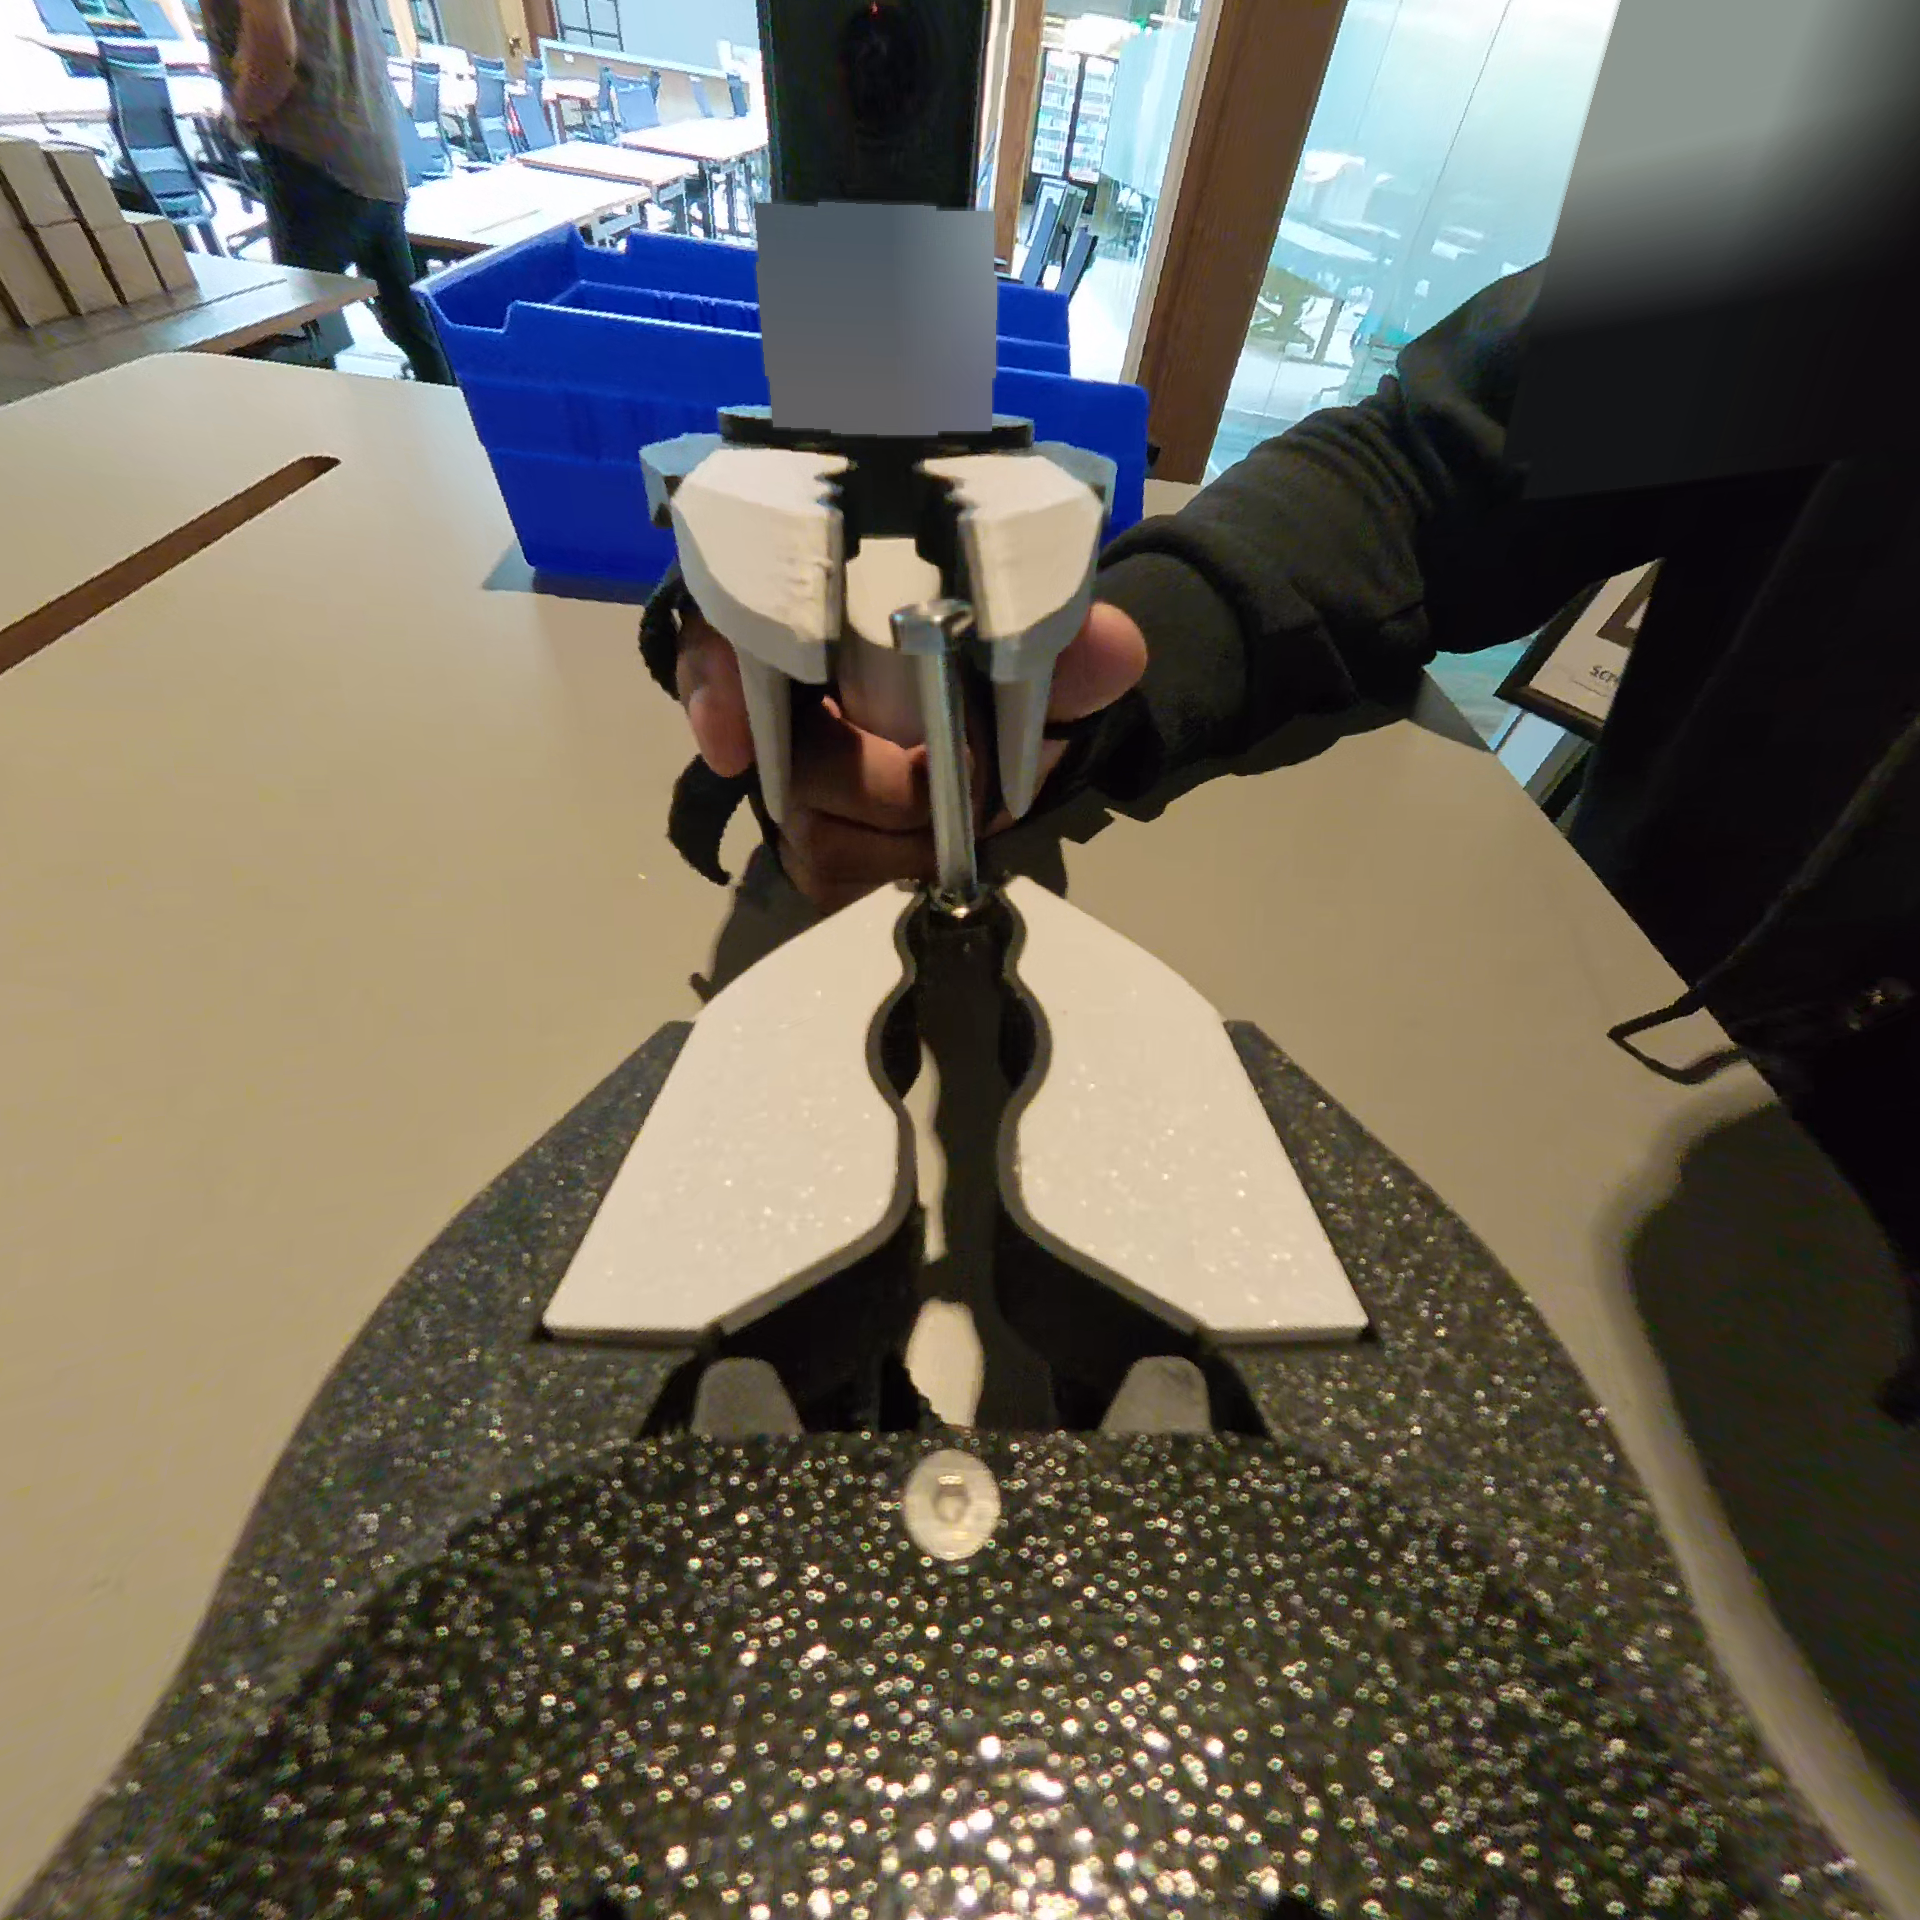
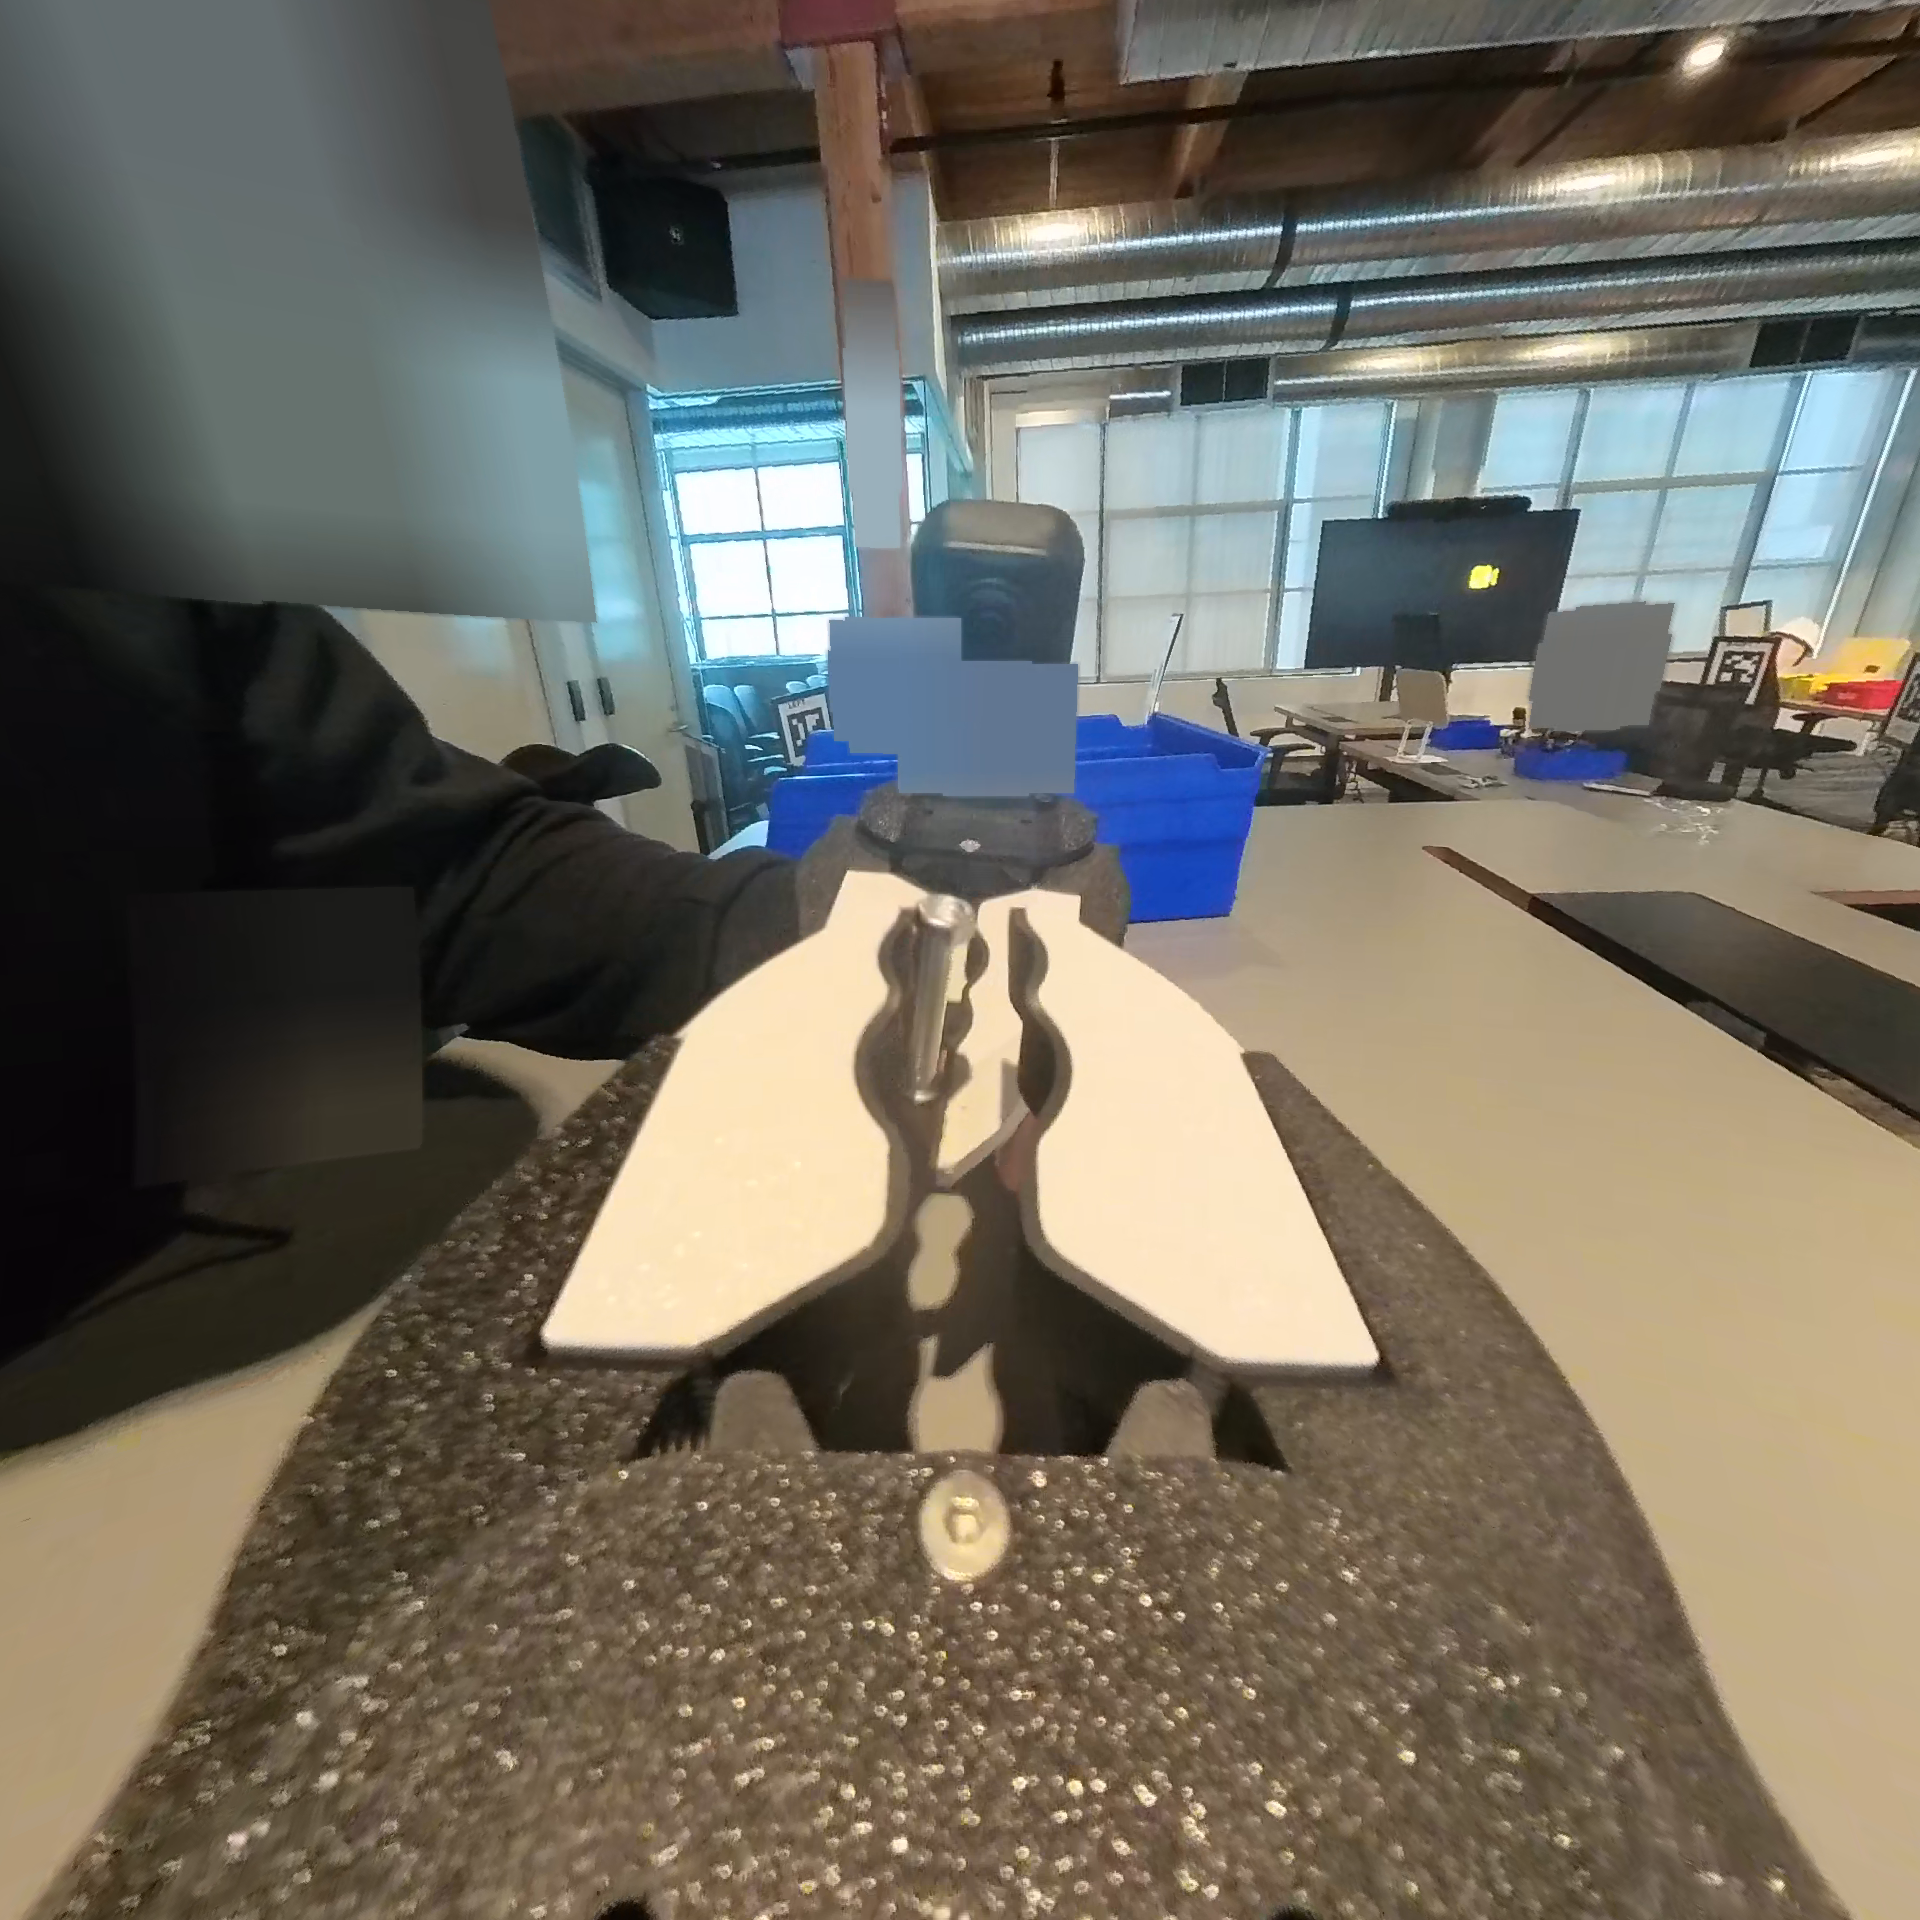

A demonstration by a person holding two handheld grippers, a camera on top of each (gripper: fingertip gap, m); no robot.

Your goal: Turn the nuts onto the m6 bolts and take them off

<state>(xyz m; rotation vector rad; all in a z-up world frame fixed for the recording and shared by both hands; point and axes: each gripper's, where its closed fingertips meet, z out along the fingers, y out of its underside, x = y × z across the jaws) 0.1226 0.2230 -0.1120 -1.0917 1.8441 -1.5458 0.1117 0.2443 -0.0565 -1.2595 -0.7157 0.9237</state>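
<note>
1. The left gripper (image 1: 961,899) reaches forward low over the pale surface (image 1: 312,831). Its white fingers (image 1: 769,1122) taper together until only a thin slot remains at the tips.
2. The tips are closed on the near end of a silver bolt (image 1: 945,748). Something small and shiny sits right at the pinch, but it is too small to tell whether it is a nut.
3. From there the bolt rises, slightly tilted, towards the right gripper (image 1: 894,805), which faces the left one with its fingers pointing down and towards it.
4. The bolt's broader end lies up between the right fingers, close against the inner side of one. These fingers stand partly apart, with a gap somewhat wider than the bolt, and I cannot tell whether they press on it.
5. In the right wrist view the bolt lies in the wavy slot between the right fingers, well above the surface.
6. A bare hand (image 1: 727,707) wraps the right gripper's handle, and a black sleeve (image 1: 1299,582) runs off to the side.
7. Blue bins (image 1: 582,416) stand on the surface behind the grippers.
8. Farther back, a person (image 1: 322,125) stands among tables and chairs, and the right wrist view shows a dark screen (image 2: 1439,587) before the windows.
</note>
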